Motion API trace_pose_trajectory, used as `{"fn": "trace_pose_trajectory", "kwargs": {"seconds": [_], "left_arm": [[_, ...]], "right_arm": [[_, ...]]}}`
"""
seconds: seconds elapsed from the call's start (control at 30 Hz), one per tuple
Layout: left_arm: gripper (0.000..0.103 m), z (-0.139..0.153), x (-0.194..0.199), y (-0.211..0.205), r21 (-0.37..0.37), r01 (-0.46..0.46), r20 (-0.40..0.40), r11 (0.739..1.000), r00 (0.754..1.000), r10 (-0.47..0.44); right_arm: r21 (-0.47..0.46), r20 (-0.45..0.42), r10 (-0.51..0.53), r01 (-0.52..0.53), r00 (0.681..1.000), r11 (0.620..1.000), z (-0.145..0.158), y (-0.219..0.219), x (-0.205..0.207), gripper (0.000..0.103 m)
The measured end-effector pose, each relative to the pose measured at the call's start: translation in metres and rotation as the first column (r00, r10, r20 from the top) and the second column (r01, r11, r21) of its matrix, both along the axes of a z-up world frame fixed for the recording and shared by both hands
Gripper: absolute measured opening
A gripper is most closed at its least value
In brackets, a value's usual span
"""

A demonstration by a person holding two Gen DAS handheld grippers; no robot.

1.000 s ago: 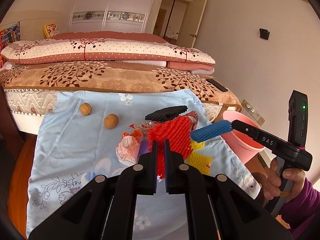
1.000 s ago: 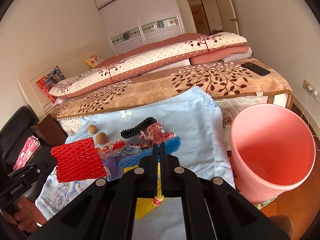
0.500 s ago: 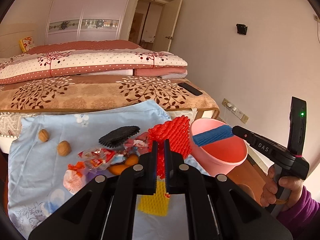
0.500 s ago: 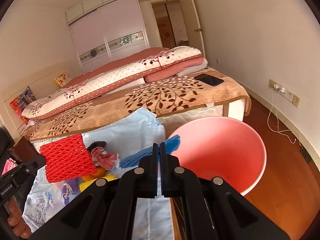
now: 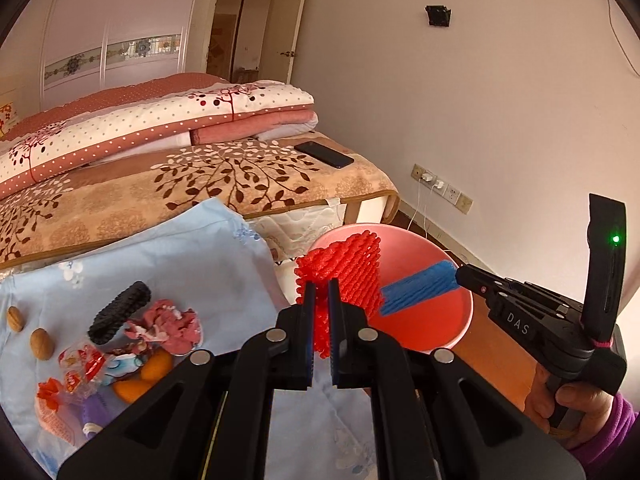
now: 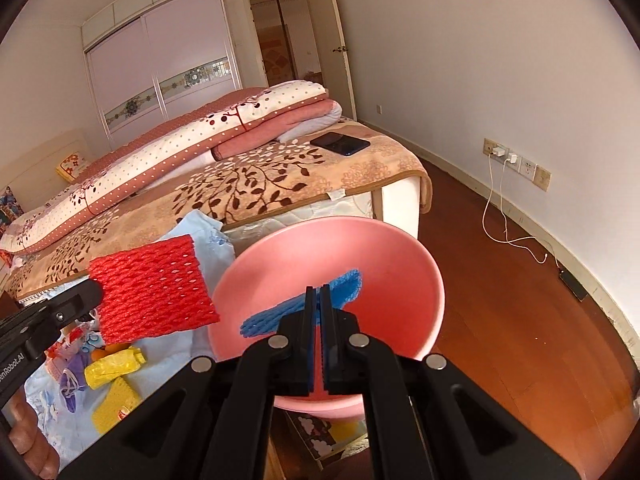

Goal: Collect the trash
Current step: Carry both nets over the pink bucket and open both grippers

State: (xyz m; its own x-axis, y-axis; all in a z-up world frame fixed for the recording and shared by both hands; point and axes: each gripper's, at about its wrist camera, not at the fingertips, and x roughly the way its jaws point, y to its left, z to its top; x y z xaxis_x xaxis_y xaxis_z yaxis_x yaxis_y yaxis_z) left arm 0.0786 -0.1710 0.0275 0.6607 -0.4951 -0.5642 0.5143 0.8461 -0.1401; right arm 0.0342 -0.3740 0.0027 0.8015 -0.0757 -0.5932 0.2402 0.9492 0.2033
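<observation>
A blue foam net (image 6: 304,308) is gripped by the right gripper (image 6: 319,300) over the pink bin (image 6: 400,248), a red foam net (image 5: 344,276) is clamped by the left gripper (image 5: 319,300) at its rim, nothing is yet dropped, and wrappers (image 5: 84,364) are left on the blue cloth (image 5: 192,248).

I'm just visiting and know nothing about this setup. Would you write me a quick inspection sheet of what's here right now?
Surface: light blue floral cloth spread at the foot of a bed.
Job's things: pink bin; red foam net; blue foam net.
Clutter: two walnuts, black foam net, wrappers, yellow bag.
Grippers: left gripper shut on the red foam net; right gripper shut on the blue foam net, over the bin.
Cables: white charger cable from wall socket.
Surroundings: folded quilts, phone, wardrobe, wooden floor.
</observation>
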Motion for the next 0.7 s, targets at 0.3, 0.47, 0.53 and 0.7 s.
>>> {"fn": "trace_pose_trajectory", "kwargs": {"seconds": [0.3, 0.47, 0.53, 0.7], "left_arm": [[0.005, -0.024, 0.020, -0.040, 0.030, 0.034, -0.039, 0.999, 0.999, -0.033], [0.006, -0.030, 0.027, -0.051, 0.022, 0.048, -0.072, 0.999, 0.996, -0.046], [0.006, -0.032, 0.029, -0.052, 0.018, 0.053, -0.092, 0.998, 0.994, -0.051], [0.025, -0.033, 0.028, -0.054, 0.000, 0.064, -0.115, 0.998, 0.991, -0.063]], "right_arm": [[-0.016, -0.051, -0.022, 0.021, 0.998, 1.000, -0.016, -0.014, 0.003, 0.002], [-0.003, -0.068, -0.023, 0.023, 0.997, 1.000, -0.024, -0.020, 0.007, 0.002], [-0.003, -0.070, -0.021, 0.021, 0.997, 1.000, -0.026, -0.021, 0.007, 0.002], [0.003, -0.070, -0.021, 0.021, 0.997, 1.000, -0.027, -0.022, 0.008, 0.013]]}}
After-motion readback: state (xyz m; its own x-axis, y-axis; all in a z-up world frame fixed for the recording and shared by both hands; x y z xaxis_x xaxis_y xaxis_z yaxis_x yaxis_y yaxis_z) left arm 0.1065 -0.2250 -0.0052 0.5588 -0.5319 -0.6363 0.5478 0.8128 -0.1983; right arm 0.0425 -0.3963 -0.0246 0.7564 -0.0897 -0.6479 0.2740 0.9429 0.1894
